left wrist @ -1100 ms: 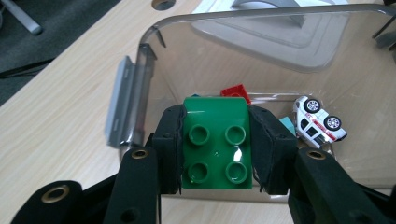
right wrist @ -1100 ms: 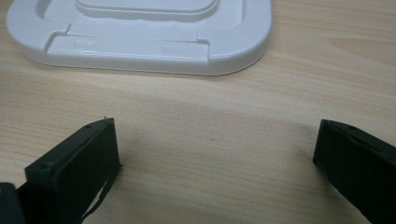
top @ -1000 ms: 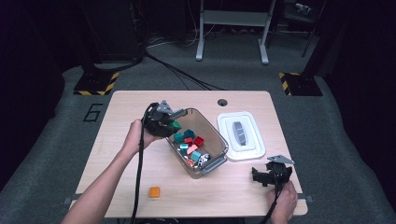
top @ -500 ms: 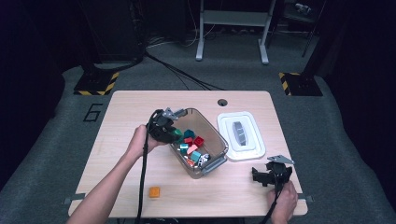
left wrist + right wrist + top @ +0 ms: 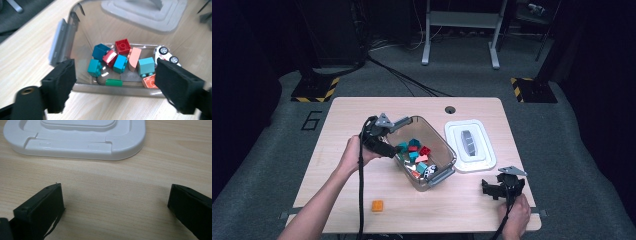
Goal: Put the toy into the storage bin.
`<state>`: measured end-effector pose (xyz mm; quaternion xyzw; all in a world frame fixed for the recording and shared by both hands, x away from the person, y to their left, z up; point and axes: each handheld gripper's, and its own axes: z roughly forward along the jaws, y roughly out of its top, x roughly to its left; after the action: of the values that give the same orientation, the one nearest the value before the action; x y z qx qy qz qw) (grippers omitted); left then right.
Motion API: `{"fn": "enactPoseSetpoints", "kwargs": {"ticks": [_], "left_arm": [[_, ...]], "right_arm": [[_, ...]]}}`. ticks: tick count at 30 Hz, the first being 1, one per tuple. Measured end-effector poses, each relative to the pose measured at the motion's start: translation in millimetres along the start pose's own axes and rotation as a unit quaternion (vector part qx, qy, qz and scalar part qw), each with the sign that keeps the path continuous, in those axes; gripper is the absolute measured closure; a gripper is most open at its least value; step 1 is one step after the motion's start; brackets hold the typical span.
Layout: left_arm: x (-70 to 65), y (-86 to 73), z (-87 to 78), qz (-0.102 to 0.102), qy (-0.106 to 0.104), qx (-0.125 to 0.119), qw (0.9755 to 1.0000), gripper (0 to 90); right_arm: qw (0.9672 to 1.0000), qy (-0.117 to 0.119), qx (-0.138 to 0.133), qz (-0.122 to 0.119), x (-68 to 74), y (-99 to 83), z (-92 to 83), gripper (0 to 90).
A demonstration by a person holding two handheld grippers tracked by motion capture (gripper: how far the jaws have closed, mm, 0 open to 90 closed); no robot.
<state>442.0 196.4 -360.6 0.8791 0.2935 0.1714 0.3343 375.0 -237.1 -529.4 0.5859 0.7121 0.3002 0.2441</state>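
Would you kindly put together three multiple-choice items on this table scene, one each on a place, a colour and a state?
1. Where does the loose orange brick lie?
A. in the clear bin
B. on the table in front of the bin, near the person's edge
C. on the white lid

2. What colour is the toy car's body in the clear bin?
A. white
B. green
C. black

3. How do the left hand-held gripper's jaws stand?
A. shut on a red brick
B. shut with nothing between them
C. open, holding nothing

Answers: 1 B, the high view shows it alone on the bare table. 2 A, the left gripper view shows a white body with dark wheels. 3 C, the pads stand wide apart above the bin's rim, having just been opening.
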Motion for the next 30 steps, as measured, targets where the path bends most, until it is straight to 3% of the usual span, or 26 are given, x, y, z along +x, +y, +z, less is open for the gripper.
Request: {"fn": "enactPoseSetpoints", "kwargs": {"ticks": [7,13,24,30], "left_arm": [[-6.7,-25.2,-28.5,0.01,0.028,-0.018,0.9994,8.3],[-7.5,-54.9,-35.5,0.002,0.032,-0.008,0.9994,4.1],[-19.6,-108.2,-30.5,0.001,0.026,0.004,0.9997,0.2],[-25.2,-133.6,-17.8,-0.003,0.0,0.019,0.9998,0.2]], "right_arm": [[1.0,0.0,0.0,0.0,0.1,0.0,0.0,0.0],[1.0,0.001,0.0,-0.001,0.0,0.0,0.1,0.0],[1.0,0.001,-0.001,-0.001,0.0,0.0,0.1,0.0],[1.0,0.001,-0.001,-0.001,0.0,0.0,0.1,0.0]]}}
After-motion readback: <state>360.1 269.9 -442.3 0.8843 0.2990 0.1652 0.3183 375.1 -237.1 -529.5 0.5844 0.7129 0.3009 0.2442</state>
